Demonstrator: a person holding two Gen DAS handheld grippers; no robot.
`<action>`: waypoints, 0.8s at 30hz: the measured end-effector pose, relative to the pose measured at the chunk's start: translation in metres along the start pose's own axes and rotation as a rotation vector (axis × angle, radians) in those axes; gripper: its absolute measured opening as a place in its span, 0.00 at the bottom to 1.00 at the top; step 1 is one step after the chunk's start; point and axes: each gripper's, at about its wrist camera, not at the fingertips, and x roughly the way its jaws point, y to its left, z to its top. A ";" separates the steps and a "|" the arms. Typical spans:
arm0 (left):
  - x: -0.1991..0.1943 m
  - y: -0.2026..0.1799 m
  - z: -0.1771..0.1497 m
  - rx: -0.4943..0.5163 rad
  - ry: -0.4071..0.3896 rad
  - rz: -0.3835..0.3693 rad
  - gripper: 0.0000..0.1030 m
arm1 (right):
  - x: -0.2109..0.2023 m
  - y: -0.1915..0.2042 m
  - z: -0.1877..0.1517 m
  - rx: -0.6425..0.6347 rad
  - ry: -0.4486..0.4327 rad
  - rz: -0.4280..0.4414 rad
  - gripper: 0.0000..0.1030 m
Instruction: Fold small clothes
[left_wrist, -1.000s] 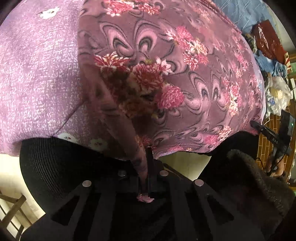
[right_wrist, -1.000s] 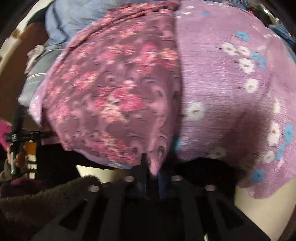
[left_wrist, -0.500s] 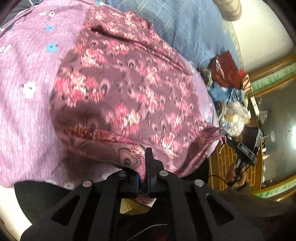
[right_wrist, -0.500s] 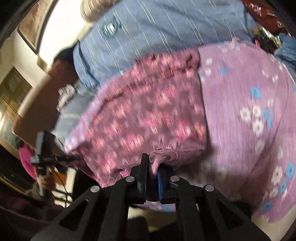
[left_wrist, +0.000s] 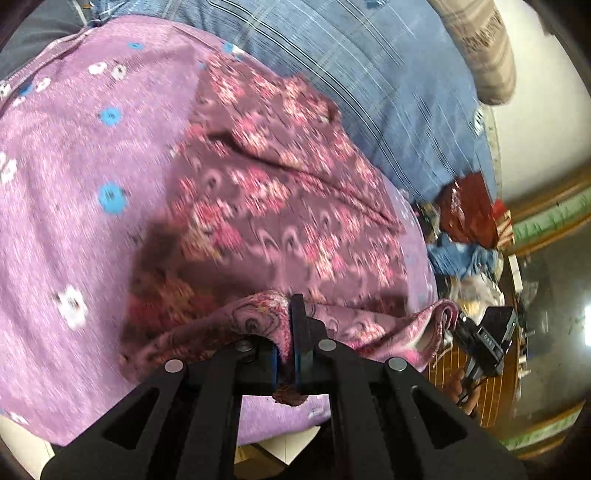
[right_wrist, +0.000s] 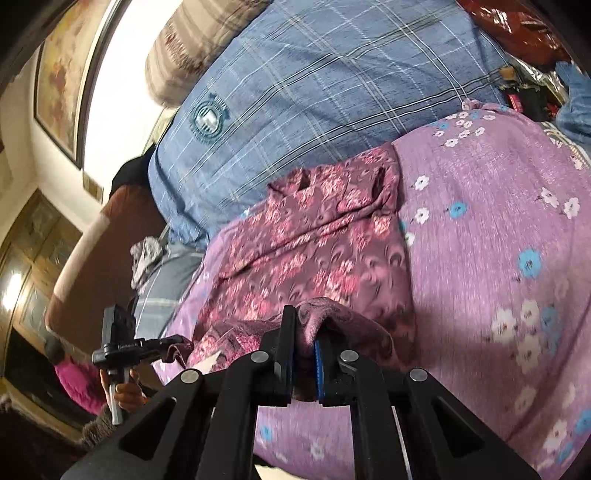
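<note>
Left gripper is clamped shut on the near hem of the floral garment; a tuft of cloth is seen sticking out below the pads. Right gripper is likewise closed tight on a bunch of the same hem, approx. at the opposite near corner. Between the two, the hem is held raised and slack, w/ a drooping curl at one end.

Garment is laid on the purple flowered sheet, its far end lying up against the blue checked blanket. Far part is flat but creased; a ridge runs across it.

Handling, as judged: fabric is thin, v. soft and light, no stiffness, so shape will not be kept once released. Sag and bunching btw. the grips are to be expected unless the hem is kept taut. Slip seems unlikely w/ this much cloth pinched, though a thin weave may creep out under a hard tug. Best hold is at hem corners or seams, where layers are doubled. Sheet beneath is equally soft and could be dragged or pinched by mistake.
</note>
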 end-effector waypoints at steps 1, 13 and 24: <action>-0.001 0.001 0.004 -0.003 -0.005 0.002 0.03 | 0.004 -0.003 0.002 0.007 0.002 -0.004 0.08; -0.008 0.000 0.060 -0.025 -0.104 -0.020 0.03 | 0.034 -0.008 0.041 0.026 -0.018 -0.012 0.08; 0.034 0.013 0.168 -0.107 -0.167 -0.020 0.03 | 0.113 -0.059 0.126 0.198 -0.053 -0.024 0.08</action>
